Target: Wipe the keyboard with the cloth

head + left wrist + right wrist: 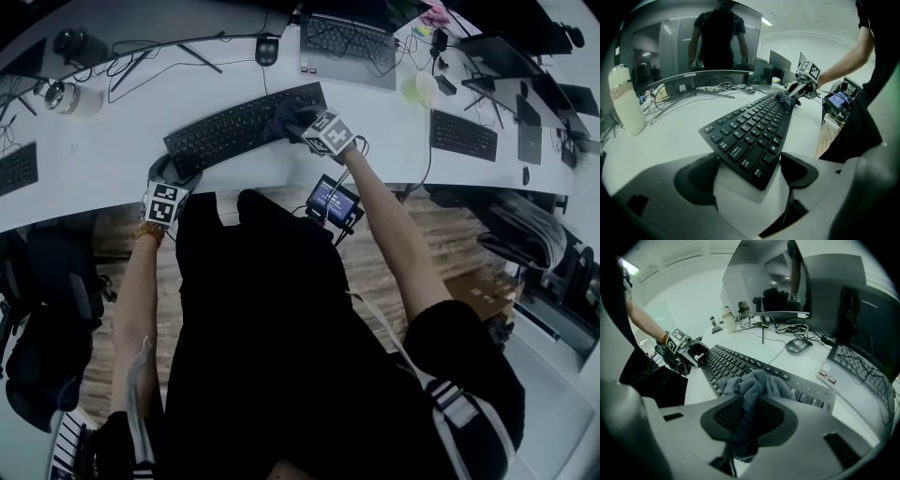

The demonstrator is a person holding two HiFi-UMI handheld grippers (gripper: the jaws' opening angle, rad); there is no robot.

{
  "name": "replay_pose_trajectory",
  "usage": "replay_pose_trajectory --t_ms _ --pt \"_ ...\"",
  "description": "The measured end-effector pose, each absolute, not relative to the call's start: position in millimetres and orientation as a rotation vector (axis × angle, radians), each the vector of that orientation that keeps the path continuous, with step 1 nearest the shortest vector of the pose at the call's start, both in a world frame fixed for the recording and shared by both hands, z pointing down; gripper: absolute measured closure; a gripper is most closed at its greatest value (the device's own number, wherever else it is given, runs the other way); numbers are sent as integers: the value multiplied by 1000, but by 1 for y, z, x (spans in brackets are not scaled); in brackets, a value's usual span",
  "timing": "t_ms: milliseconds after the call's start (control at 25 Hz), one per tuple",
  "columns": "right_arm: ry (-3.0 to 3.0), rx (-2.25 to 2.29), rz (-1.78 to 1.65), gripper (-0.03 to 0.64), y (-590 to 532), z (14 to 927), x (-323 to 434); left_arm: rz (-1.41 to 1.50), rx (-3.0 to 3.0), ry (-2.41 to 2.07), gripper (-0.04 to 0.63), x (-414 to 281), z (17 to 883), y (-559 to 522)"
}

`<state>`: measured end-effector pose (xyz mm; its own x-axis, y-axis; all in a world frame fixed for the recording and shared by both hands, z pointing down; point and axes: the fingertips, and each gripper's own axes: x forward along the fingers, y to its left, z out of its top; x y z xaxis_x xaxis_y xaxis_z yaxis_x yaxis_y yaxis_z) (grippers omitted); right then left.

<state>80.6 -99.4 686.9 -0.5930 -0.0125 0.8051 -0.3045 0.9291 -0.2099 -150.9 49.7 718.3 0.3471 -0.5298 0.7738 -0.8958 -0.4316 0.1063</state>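
Wiping a black keyboard (234, 127) on a crowded office tabletop (112, 141), a person works two hand-held grippers.

The right gripper (750, 397), fingers clenched on a bunched grey cloth (757, 383), presses it onto the keys at the keyboard's right end, while the left gripper (750, 176) pinches the opposite corner (near the tabletop's front edge). Likely hazards: the wad snagging a keycap, or a hard stroke twisting the keyboard out of the left fingers and off the edge.
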Motion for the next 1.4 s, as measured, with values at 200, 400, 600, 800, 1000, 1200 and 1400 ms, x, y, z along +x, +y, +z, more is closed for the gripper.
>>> replay_pose_trajectory --t_ms 200,400,600,800,1000,1200,1400 --pt "-2182 170 384 540 -89 687 64 914 2087 -1240 183 -150 718 50" --pt "-2190 156 365 540 -86 688 56 909 2087 -1244 181 -151 719 49" --pt "-2171 46 296 539 -64 686 25 910 2082 -1244 181 -150 719 49" --pt "-2161 34 275 540 -62 685 24 908 2082 -1250 181 -150 718 49" --pt "-2162 27 190 541 -61 685 21 903 2086 -1252 181 -150 718 48" --pt "-2159 -42 114 548 -52 686 7 903 2084 -1251 181 -150 717 47" --pt "-2155 -67 99 548 -50 686 5 901 2078 -1259 181 -149 717 48"
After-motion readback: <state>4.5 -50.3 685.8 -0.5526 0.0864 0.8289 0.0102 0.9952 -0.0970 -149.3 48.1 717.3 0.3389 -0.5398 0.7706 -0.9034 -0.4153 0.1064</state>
